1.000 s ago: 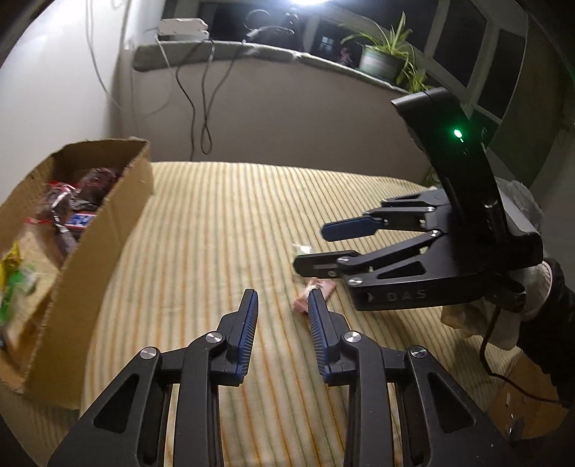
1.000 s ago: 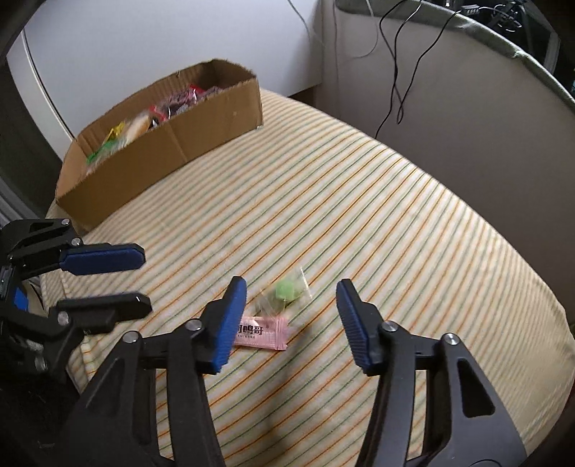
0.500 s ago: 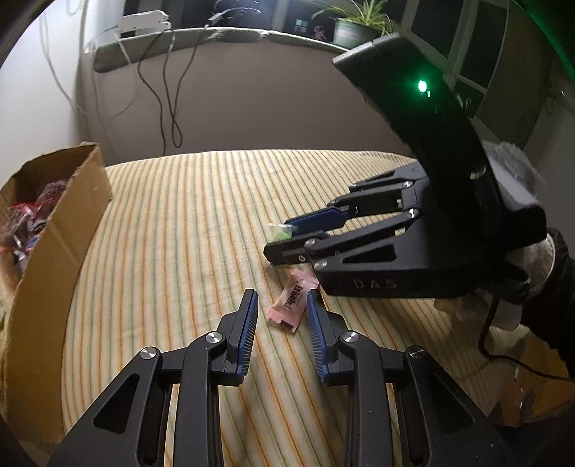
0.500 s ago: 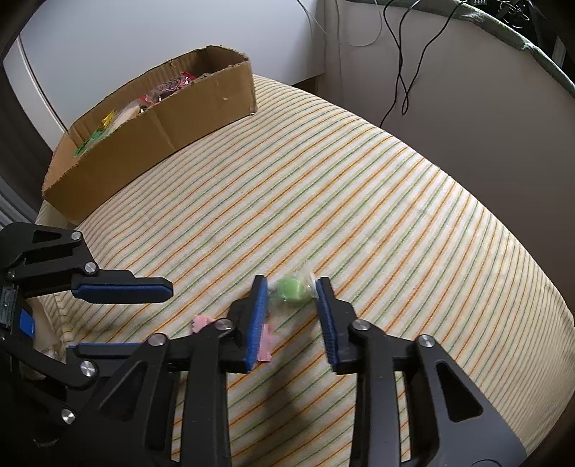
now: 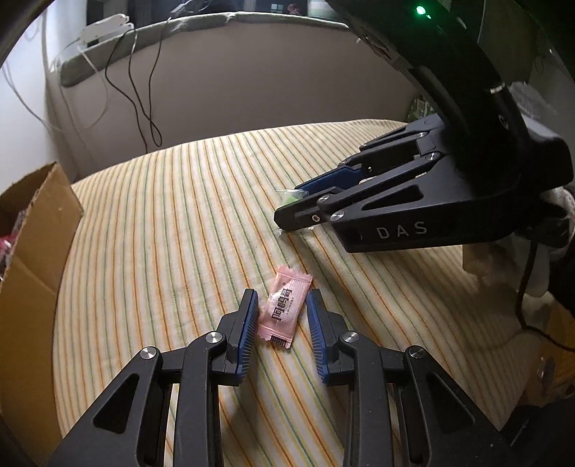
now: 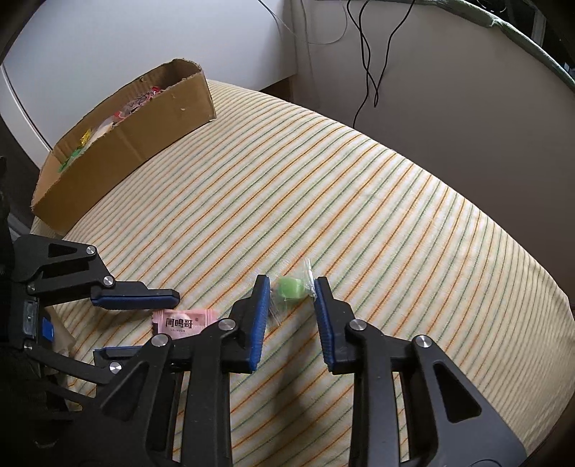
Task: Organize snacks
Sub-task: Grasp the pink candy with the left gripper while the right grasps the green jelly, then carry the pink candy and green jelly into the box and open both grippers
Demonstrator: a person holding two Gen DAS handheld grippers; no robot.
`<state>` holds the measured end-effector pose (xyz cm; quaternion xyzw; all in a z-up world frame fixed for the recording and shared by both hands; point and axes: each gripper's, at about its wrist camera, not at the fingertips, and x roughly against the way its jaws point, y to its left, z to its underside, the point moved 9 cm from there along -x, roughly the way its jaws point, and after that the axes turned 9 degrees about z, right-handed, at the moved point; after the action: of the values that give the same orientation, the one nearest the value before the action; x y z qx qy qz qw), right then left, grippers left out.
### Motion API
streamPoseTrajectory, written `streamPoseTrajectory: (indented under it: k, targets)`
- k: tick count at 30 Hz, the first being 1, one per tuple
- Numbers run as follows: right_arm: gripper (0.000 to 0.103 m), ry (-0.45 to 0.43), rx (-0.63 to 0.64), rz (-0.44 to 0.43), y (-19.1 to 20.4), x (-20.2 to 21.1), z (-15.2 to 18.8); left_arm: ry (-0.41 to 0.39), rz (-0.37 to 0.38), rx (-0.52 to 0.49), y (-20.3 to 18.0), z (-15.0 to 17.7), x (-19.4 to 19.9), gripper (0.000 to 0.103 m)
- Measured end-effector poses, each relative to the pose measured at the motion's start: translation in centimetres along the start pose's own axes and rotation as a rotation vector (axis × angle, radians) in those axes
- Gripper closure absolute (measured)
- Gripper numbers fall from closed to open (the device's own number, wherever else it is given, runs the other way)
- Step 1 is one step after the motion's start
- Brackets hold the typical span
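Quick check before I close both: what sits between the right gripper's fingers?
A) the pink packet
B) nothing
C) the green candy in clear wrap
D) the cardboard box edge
C: the green candy lies between the right gripper's open fingers; the pink packet lies within the left gripper.

Soft, even daylight on the striped cloth (image 6: 359, 201); no glare. Faint, diffuse shadows lie beneath the right gripper (image 6: 291, 287) and the left gripper (image 5: 282, 312). A green indicator light (image 5: 418, 9) glows on the right gripper's body. Strong fisheye curvature bends the edges, with dark vignetted corners. Centres are sharp; the box (image 5: 32, 244) at the left edge is slightly blurred.
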<state>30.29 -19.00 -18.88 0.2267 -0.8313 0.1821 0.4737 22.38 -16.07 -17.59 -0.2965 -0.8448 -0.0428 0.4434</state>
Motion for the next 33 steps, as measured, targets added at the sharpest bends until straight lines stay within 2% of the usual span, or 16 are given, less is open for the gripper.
streamPoseTrajectory:
  k: [5,8,17,25,33]
  targets:
    - [0.077,0.000,-0.001,0.009,0.1,-0.1,-0.2,-0.002,-0.017,-0.009,-0.4,0.0,-0.1,0.078]
    - [0.077,0.000,-0.004,0.014,-0.1,0.2,-0.1,-0.006,-0.035,-0.005,-0.7,0.2,-0.1,0.085]
    - [0.080,-0.006,-0.007,0.041,0.2,1.0,-0.4,-0.044,-0.037,0.061,1.0,0.1,0.5,0.085]
    - [0.082,-0.043,0.012,0.045,1.6,2.7,-1.7,-0.122,-0.062,0.106,3.5,-0.3,3.6,0.085]
    - [0.082,-0.086,0.054,0.033,4.9,3.7,-4.1,-0.202,-0.117,0.133,6.0,-0.4,7.3,0.085]
